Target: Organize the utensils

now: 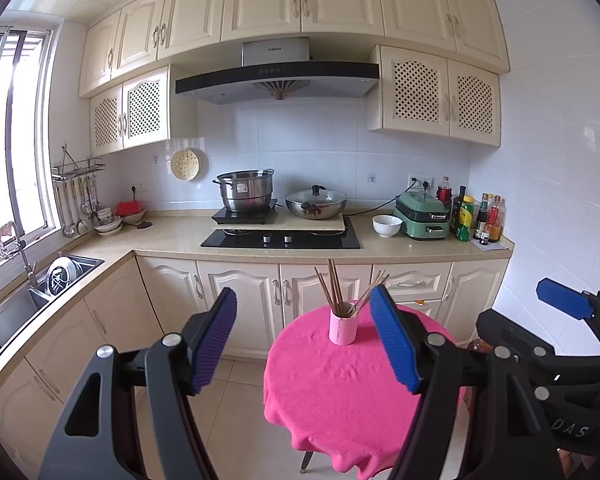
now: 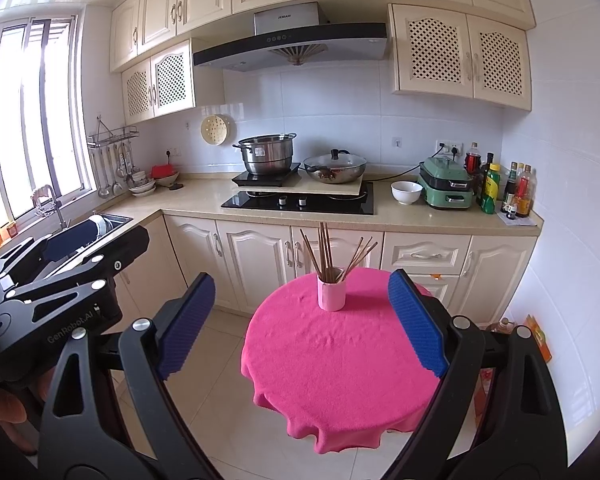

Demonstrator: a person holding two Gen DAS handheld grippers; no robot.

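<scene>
Left wrist view: left claw (image 1: 303,334) wide, holding nothing. Small pink cylindrical cup (image 1: 343,327) stands at 12 o'clock on the round table under a pink cloth (image 1: 340,392), toward its far edge; thin brown wooden chopsticks (image 1: 334,288) upright in it, fanned into two bunches. No loose utensils visible — sorting looks done or not begun; cannot tell.

Right wrist view: right claw (image 2: 302,320) wide, empty. Cup at 12 o'clock; bare cloth in front gives open approach — the near rim drops away.
</scene>
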